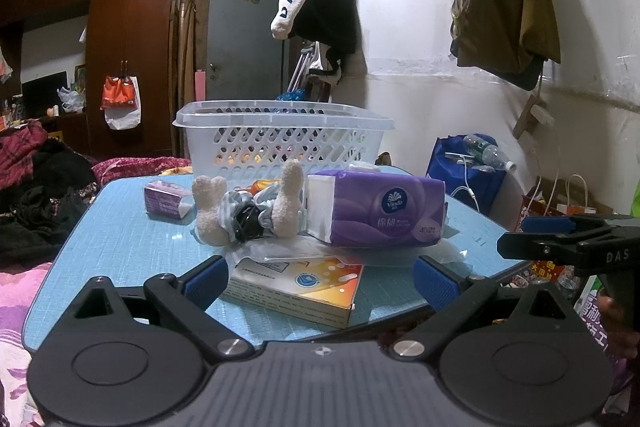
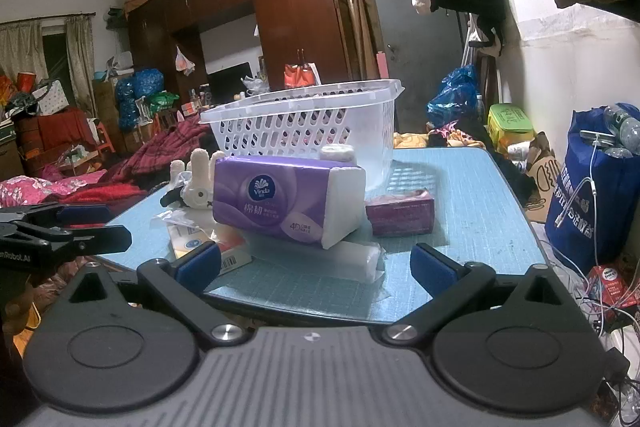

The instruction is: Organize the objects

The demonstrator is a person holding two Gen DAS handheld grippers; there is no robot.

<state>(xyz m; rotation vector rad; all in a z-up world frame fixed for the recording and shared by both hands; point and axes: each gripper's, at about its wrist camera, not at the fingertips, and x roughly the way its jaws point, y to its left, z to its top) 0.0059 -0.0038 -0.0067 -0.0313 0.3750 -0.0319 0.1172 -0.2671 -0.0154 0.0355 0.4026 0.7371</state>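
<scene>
Both grippers hover at the near edge of the blue table (image 1: 120,239), holding nothing. The left gripper (image 1: 320,281) has its fingers spread wide around an orange box (image 1: 298,287) without touching. The right gripper (image 2: 316,265) gapes equally wide before the purple tissue pack (image 2: 288,199). Behind stand a plush toy (image 1: 244,207) and white basket (image 1: 280,139).

Between the spread jaws of the left gripper (image 1: 320,281) lies a glossy cardboard box (image 1: 298,287); beyond it a fuzzy cloth plush toy (image 1: 244,205) and a shiny film-wrapped tissue pack (image 1: 380,209); farther off, a translucent perforated plastic basket (image 1: 280,135); the table (image 1: 120,239) is smooth, faintly gridded; the gripper fingers (image 1: 204,281) are matt black plastic with ribbed blue pads.
</scene>
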